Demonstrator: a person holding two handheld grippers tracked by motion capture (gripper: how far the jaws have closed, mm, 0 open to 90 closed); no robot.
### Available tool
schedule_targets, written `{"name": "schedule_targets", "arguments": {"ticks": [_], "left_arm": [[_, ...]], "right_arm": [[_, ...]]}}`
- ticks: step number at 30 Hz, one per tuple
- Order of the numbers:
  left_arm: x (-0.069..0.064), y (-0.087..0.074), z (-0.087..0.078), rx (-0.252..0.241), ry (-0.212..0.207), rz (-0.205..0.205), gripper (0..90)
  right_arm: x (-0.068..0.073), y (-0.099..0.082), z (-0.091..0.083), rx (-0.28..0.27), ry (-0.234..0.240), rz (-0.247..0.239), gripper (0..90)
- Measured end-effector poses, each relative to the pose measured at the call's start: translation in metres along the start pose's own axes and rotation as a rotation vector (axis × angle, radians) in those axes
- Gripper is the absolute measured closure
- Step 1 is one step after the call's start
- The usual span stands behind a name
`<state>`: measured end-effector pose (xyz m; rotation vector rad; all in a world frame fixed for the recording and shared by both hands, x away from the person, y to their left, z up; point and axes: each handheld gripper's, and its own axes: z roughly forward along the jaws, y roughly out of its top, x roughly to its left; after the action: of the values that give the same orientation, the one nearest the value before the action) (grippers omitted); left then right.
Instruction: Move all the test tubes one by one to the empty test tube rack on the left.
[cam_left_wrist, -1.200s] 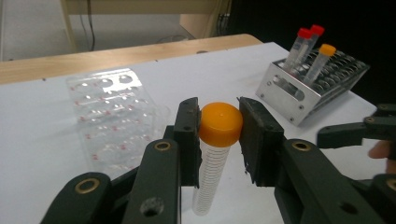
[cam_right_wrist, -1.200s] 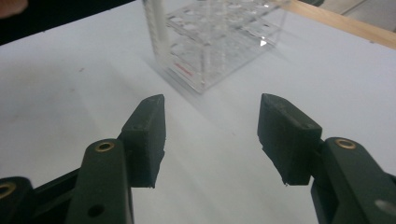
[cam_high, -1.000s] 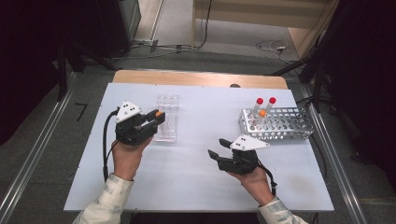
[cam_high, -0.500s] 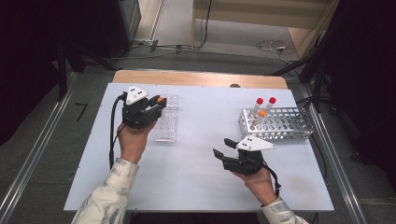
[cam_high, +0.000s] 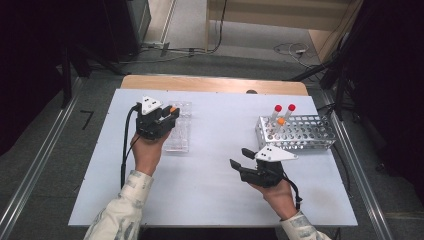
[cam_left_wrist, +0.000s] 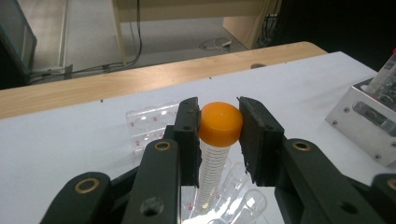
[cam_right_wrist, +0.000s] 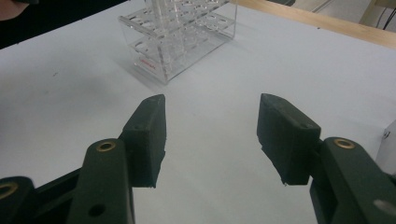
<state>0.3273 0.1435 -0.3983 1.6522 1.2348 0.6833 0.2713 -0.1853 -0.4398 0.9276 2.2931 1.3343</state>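
**Orange-capped tube held over the clear rack**

You have one clear, graduated tube (cam_left_wrist: 210, 172) with a rounded orange screw cap (cam_left_wrist: 220, 123); it stands upright, clamped at the cap between the two black pads of the left claw (cam_left_wrist: 219, 135). The printed scale lines run down its transparent body, and no fill level can be made out. Its lower end reaches down among the open wells of the clear plastic rack (cam_high: 179, 127), which lies on the white worktop (cam_high: 215, 190) at your left, lengthwise away from you. Whether the tube tip is already seated in a well cannot be told. The rack carries red printed markings on its near end wall.
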Motion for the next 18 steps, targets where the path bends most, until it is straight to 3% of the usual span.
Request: {"name": "schedule_targets", "arguments": {"ticks": [13,18], "left_arm": [[-0.001,-0.022,0.012,0.058,0.015,-0.003,66.8],[-0.001,-0.020,0.008,0.041,0.011,-0.020,63.0]], "right_arm": [[0.000,-0.001,0.001,0.008,-0.001,-0.002,40.7],[-0.001,-0.001,0.000,0.003,-0.011,-0.001,40.4]]}}
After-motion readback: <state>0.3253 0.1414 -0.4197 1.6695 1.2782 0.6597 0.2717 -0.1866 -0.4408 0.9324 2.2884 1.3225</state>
